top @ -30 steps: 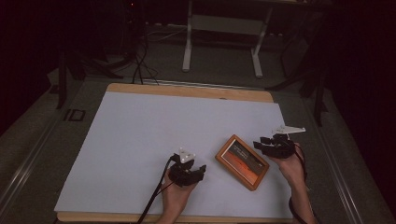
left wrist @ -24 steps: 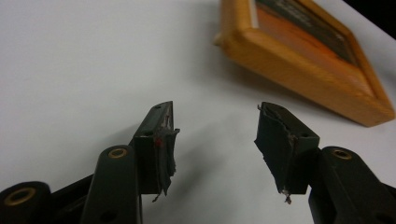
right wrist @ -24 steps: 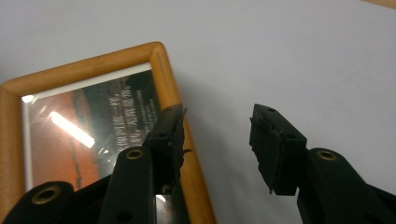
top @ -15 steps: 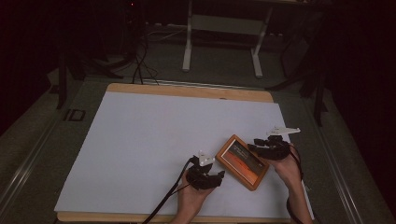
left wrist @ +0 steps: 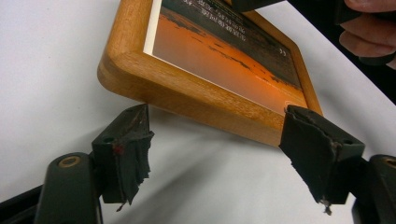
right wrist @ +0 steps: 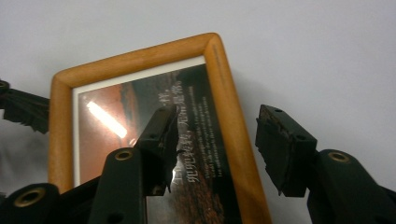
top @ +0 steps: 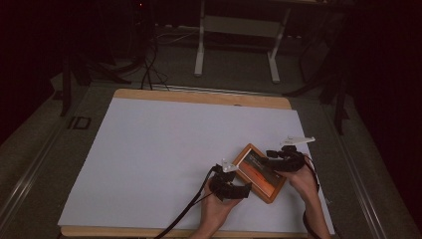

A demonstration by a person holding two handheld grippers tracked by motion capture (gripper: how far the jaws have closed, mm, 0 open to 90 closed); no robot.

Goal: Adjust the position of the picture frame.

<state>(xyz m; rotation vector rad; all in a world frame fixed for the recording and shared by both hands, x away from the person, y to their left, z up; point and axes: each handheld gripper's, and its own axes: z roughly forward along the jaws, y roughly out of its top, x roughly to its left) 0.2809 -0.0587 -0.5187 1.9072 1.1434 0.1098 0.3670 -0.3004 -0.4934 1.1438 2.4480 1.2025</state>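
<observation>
Left gripper [left wrist: 217,140] has its jaws just spreading wide, released, the wooden picture frame [left wrist: 196,93] lying right ahead of them. Right gripper [right wrist: 215,140] straddles the frame's far rail, jaws opening, one over the glass, not clamping. Frame rests flat on the white desk [top: 164,149], near its front right.

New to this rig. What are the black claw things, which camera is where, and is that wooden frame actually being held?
A person holds a two-jaw gripper in each hand. The high view looks down on the white table; each gripper view looks along that tool's own black jaws. On the table lies a wooden picture frame with an orange photo. The left gripper has just opened its jaws wide; they stand off the frame's near edge, not touching. The right gripper straddles the frame's side rail, jaws also just opening, with gaps visible. So neither seems to clamp it.
</observation>
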